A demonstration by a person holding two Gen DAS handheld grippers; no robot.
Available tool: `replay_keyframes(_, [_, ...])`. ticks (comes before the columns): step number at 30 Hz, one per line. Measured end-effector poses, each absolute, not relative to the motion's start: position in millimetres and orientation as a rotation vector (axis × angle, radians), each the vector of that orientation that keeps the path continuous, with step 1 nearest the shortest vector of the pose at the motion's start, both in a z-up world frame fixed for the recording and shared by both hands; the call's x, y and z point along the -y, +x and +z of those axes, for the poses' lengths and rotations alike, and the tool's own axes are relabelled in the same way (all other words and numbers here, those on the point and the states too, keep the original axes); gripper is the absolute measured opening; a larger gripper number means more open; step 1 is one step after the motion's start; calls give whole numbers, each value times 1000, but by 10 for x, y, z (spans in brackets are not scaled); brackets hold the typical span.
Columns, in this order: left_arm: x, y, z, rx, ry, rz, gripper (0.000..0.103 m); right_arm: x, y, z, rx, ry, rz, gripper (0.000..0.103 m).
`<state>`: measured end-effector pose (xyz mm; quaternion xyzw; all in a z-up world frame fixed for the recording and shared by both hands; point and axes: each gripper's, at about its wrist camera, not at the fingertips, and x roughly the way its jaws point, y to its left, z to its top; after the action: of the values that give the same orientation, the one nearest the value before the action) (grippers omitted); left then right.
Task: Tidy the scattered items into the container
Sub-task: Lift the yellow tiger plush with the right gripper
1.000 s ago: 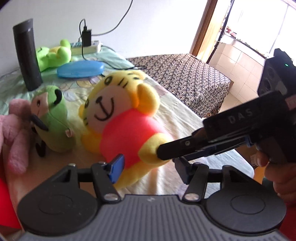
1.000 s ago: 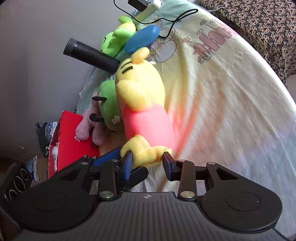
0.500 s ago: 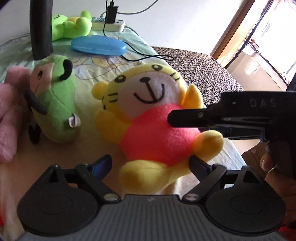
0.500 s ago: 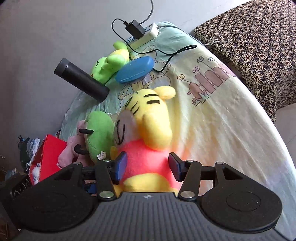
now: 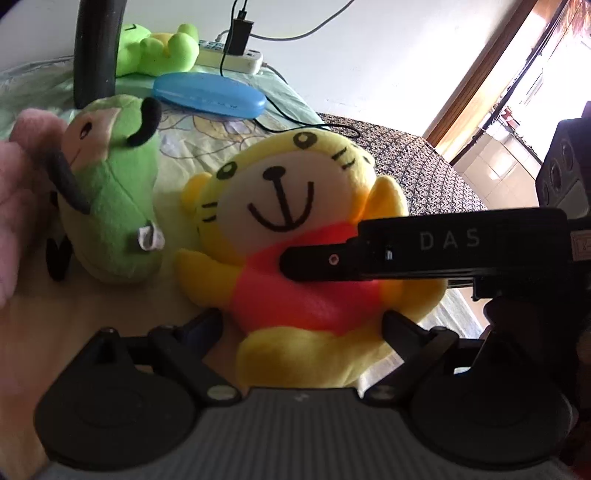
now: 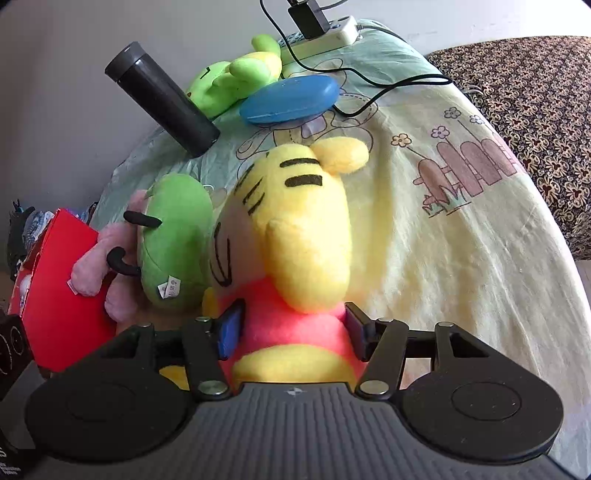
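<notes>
Four soft toys are lying on the bed: one yellow tiger toy, one green bug toy, one pink toy, and one light green frog toy. One black bottle is standing there. One blue case is lying there. One white power strip is sitting at the back. One red box is waiting at the side.

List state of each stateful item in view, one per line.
left gripper: open, straddling the tiger's lower body
right gripper: open, fingers flanking the tiger's red torso
yellow tiger plush: lying on bed
blue case: closed
black flask: capped
</notes>
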<state>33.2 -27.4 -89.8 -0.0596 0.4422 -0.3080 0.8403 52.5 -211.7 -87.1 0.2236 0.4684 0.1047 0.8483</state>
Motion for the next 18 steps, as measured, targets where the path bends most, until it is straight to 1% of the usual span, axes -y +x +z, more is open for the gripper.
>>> replay_keyframes(1, [280, 330, -893, -934, -126, -656, 94, 2141, 521, -879, -993, 491, 222, 60])
replay_keyframes(2, [282, 322, -884, -936, -131, -668, 89, 2169, 516, -882, -1000, 512, 219, 60])
replay_keyframes(3, [288, 302, -863, -933, -132, -682, 87, 2189, 495, -870, -1006, 532, 212, 59])
replay_keyframes(4, [299, 271, -832, -922, -120, -687, 87, 2195, 460, -846, -1005, 543, 206, 56])
replay_keyframes(6, [315, 196, -773, -903, -88, -696, 85, 2175, 370, -772, -983, 532, 202, 52])
replay_keyframes(7, [312, 159, -753, -898, -82, -703, 82, 2152, 323, -732, -974, 519, 199, 50])
replay_keyframes(14, [193, -258, -520, -826, -21, -758, 70, 1975, -56, -557, -923, 467, 192, 46])
replay_keyframes(18, [10, -540, -395, -782, 23, -753, 70, 1799, -263, -473, -895, 438, 237, 45])
